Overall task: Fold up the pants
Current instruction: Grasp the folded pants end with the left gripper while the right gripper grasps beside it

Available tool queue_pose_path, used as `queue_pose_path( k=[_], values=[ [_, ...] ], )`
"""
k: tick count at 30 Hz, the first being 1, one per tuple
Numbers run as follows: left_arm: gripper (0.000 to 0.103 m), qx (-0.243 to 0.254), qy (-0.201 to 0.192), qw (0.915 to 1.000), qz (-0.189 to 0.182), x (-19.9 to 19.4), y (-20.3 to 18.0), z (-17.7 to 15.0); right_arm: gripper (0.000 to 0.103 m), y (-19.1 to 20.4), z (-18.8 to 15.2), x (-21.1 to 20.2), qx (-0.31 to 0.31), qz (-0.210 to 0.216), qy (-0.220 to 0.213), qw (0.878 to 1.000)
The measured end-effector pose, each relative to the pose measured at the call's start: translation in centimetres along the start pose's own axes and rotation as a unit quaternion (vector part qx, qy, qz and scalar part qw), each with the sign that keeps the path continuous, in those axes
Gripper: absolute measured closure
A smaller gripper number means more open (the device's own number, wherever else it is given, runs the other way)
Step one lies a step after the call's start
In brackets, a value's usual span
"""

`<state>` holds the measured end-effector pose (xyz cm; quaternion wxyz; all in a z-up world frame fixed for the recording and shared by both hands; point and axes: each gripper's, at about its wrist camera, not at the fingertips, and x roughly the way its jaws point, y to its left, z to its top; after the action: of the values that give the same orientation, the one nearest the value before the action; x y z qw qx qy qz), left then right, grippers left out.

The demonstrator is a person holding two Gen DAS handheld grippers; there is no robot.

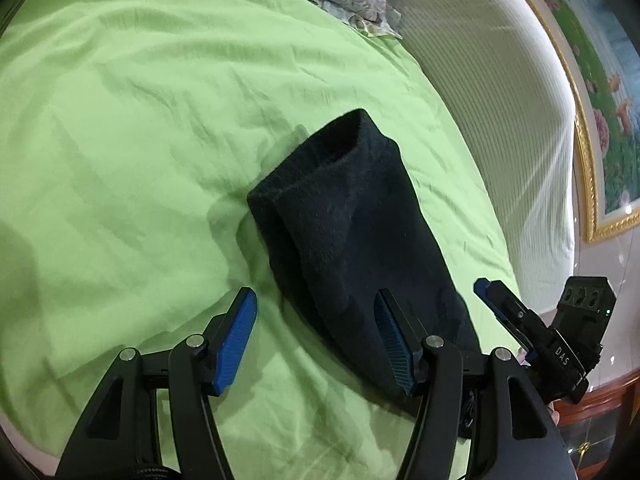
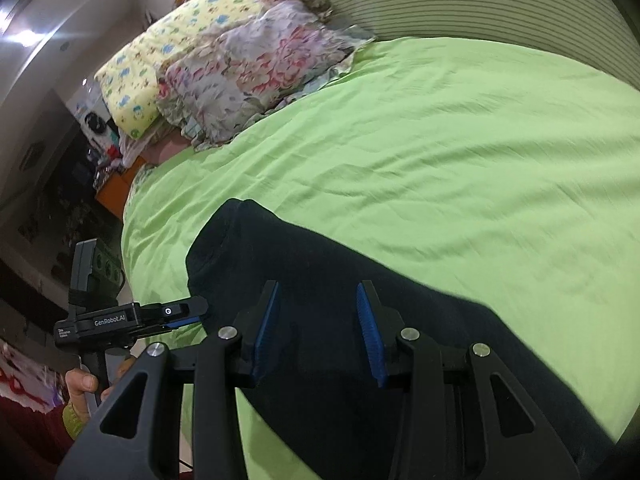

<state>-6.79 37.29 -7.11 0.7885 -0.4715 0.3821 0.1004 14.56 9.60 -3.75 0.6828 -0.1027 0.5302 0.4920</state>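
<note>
Dark navy pants (image 1: 352, 224) lie folded lengthwise on a green bedsheet (image 1: 140, 140), one leg opening at the far end. My left gripper (image 1: 316, 312) is open and empty, hovering over the near end of the pants, its right finger over the cloth. In the right wrist view the pants (image 2: 320, 264) run under my right gripper (image 2: 318, 304), which is open and empty just above the cloth. The right gripper also shows in the left wrist view (image 1: 520, 316), and the left gripper shows in the right wrist view (image 2: 176, 314).
Floral and yellow pillows (image 2: 224, 68) are piled at the far side of the bed. A striped white headboard (image 1: 500, 100) borders the sheet. A gold-framed picture (image 1: 600, 120) hangs beyond. A bedside cabinet (image 2: 116, 188) stands off the bed's edge.
</note>
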Motion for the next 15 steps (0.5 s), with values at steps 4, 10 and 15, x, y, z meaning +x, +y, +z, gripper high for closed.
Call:
queue_pose_path(
  k=[4,10,15],
  values=[
    [0.041,0.001,-0.003,1.0000,-0.003,0.7,0.1,0.5,0.060,1.2,2.1,2.8,-0.043,0.008,0.029,0.999],
    [0.041,-0.005,-0.017,0.9997,-0.015,1.2,0.3,0.8,0.057,3.6,4.9,7.1,-0.119,0.024,0.080,0.989],
    [0.043,0.007,-0.026,0.9996,-0.006,1.4,0.0,0.6,0.057,4.8,6.1,10.1,-0.157,0.032,0.119,0.980]
  ],
)
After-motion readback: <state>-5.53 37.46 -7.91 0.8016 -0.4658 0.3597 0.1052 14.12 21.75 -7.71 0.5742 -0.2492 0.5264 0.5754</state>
